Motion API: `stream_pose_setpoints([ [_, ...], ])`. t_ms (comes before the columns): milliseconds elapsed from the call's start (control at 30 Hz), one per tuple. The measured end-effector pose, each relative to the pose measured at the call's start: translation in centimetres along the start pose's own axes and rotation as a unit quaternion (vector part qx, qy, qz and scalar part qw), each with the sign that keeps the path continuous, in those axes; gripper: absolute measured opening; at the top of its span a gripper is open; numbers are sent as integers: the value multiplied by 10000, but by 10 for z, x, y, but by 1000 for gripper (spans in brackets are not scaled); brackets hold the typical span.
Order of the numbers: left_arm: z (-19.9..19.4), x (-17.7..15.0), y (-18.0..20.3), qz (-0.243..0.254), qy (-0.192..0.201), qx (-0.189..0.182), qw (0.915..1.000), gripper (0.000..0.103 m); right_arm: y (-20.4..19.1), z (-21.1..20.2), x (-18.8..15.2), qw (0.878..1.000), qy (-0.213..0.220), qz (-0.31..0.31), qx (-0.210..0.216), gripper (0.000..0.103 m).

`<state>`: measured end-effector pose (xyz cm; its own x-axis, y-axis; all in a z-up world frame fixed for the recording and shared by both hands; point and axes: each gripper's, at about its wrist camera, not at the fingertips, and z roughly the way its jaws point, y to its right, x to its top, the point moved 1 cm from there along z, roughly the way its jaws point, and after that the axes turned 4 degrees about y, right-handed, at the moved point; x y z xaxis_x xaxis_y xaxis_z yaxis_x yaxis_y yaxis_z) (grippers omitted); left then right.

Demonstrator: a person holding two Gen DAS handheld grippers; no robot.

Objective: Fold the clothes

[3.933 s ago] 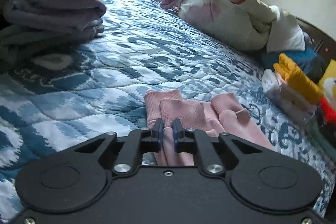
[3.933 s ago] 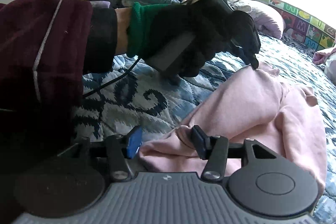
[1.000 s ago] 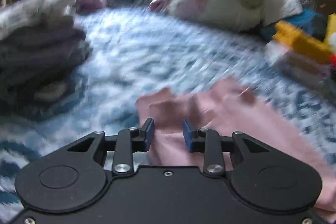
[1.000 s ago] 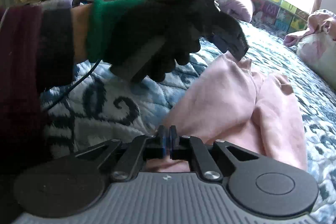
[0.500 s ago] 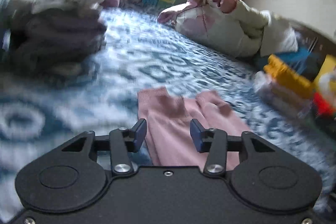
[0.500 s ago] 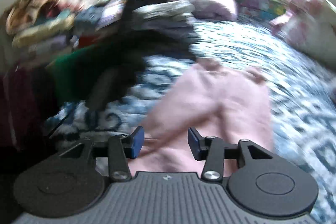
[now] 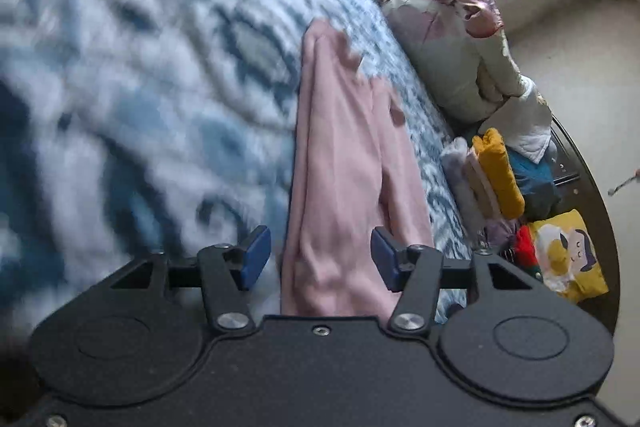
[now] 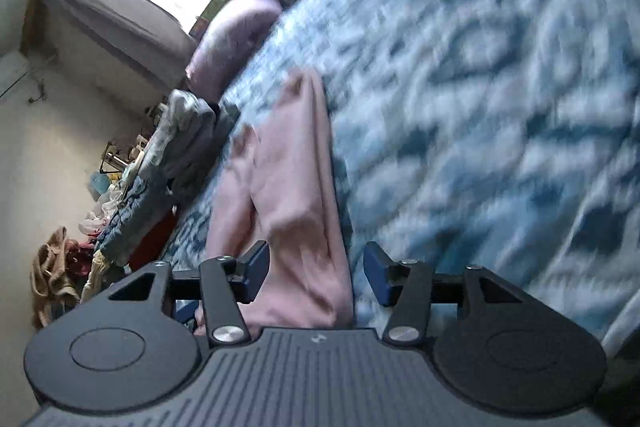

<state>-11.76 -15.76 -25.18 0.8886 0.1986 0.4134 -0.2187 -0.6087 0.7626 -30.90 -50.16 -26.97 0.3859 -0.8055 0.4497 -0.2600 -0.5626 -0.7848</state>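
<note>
We see the pink garment [image 7: 340, 163] lying as a long folded strip on the blue-and-white patterned bed cover [image 7: 140, 99], its near end reaching toward both tools; the left gripper [image 7: 320, 259] has its blue-padded fingers [image 7: 256, 257] spread, having just been opening, and the cloth lies between them with neither pad pressing on it; the right gripper [image 8: 314, 273] likewise has its fingers [image 8: 256, 269] spread after just opening, the pink garment [image 8: 288, 195] passing between them, close to the left pad, though we cannot tell whether it touches; both views are tilted and the bed cover is blurred; in the left wrist view a pale padded jacket [image 7: 452, 59] lies heaped at the far edge of the bed, with a yellow folded cloth [image 7: 498, 175] on a small stack near it; in the right wrist view a grey stack of clothes [image 8: 184, 143] sits beyond the garment, and a mauve pillow [image 8: 232, 35] lies under the window.
</note>
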Motion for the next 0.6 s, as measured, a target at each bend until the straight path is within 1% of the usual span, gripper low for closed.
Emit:
stream_pose_setpoints([
  [100, -8, -13, 0, -89, -22, 35, 10000, 54, 4, -1, -6, 9999, 11, 132, 81, 50],
  [200, -11, -21, 0, -252, -95, -28, 9996, 54, 10, -3, -10, 9986, -60, 443, 286, 50],
  [300, -6, -24, 3, -183, -19, 92, 9998, 50, 9, -2, -14, 9981, -93, 468, 377, 49],
  [367, -3, -25, 4, -231, 3, 72, 9997, 49, 11, -1, -15, 9978, -80, 490, 442, 49],
  [400, -2, -26, 4, -240, 5, 81, 9997, 45, 12, -1, -14, 9974, -62, 525, 491, 49],
  [467, -1, -27, 5, -261, 9, 100, 9996, 41, 12, -1, -14, 9972, -51, 550, 511, 48],
  [500, -1, -29, 4, -287, 19, 116, 9995, 39, 12, -1, -14, 9971, -45, 557, 513, 46],
  [567, -1, -32, 3, -350, 40, 148, 9993, 35, 15, -1, -14, 9967, -28, 618, 519, 40],
  [600, -2, -33, 1, -440, 53, 158, 9989, 35, 18, -1, -15, 9959, -17, 725, 539, 34],
])
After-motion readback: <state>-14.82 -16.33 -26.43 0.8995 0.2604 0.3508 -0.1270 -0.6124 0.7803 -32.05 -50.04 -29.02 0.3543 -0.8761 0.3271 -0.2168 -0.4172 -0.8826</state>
